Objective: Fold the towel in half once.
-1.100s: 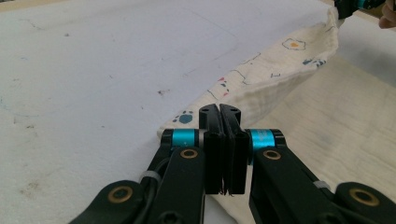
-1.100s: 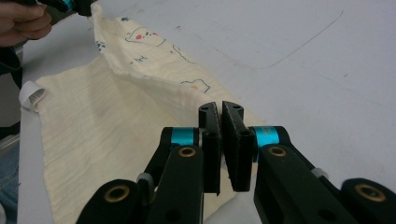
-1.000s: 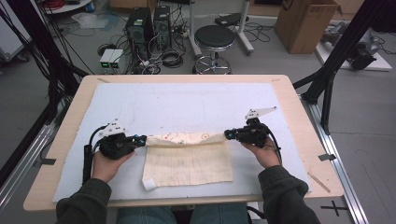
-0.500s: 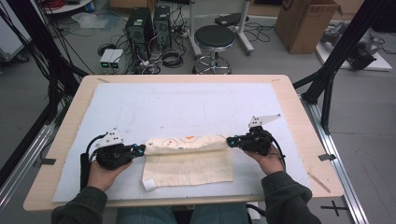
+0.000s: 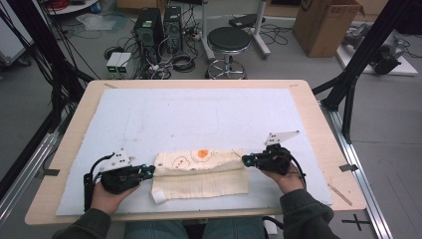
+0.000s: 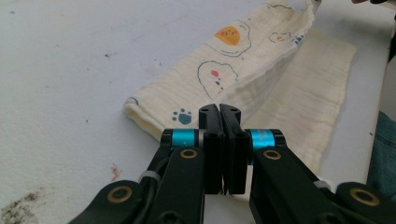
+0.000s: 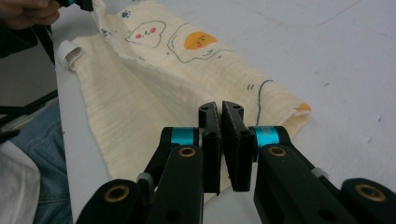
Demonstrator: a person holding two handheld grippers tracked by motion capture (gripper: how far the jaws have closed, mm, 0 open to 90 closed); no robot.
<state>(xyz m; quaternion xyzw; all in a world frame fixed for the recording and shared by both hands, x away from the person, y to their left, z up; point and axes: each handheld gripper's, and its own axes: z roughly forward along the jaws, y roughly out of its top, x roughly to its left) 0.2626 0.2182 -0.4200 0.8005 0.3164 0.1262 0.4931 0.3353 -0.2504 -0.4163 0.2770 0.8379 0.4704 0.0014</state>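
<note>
The table carries a white mat, and near its front edge lies a cream cloth, folded over on itself with printed figures on the upper layer. The left gripper pinches the cloth's left end, the right gripper its right end; both pairs of jaws are clamped on the fabric. The pinched edges are hidden behind the jaws in both gripper views. A white tag sticks out at the cloth's front left corner.
</note>
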